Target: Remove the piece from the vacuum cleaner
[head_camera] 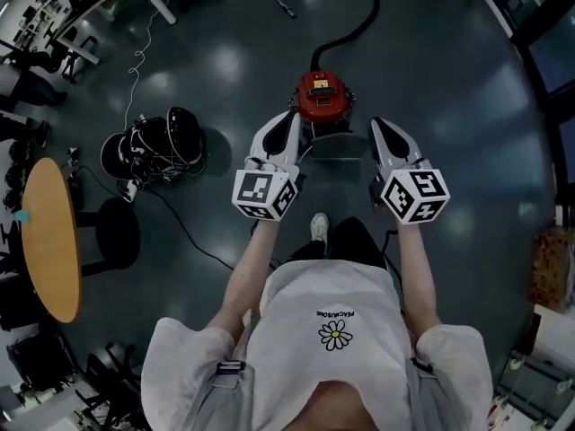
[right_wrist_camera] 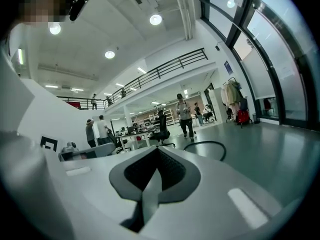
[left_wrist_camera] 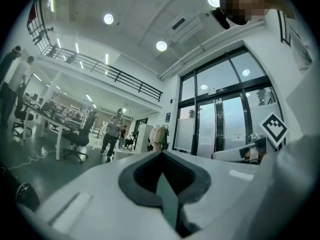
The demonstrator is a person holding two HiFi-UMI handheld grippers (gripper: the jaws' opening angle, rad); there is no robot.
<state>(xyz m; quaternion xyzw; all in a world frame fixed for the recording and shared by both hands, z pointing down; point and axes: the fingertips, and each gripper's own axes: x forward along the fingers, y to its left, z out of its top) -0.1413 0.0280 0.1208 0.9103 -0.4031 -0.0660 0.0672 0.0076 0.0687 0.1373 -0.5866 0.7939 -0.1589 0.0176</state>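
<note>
A small red vacuum cleaner (head_camera: 322,96) stands on the dark floor ahead of me, and its black hose (head_camera: 350,25) curls away behind it. A grey flat part (head_camera: 340,146) lies at its near side. My left gripper (head_camera: 289,120) is held up just left of the vacuum, jaws shut on nothing. My right gripper (head_camera: 381,127) is level with it on the right, also shut and empty. Both gripper views look up and out over the hall. The left gripper (left_wrist_camera: 161,156) and the right gripper (right_wrist_camera: 157,153) each show jaws pressed together. The vacuum is not in either gripper view.
A black bundle of gear with cables (head_camera: 160,145) lies on the floor to the left. A round wooden table (head_camera: 49,239) stands at the far left. A loop of black hose (right_wrist_camera: 206,147) shows on the floor. People (right_wrist_camera: 185,115) and desks with chairs (left_wrist_camera: 75,134) are far off.
</note>
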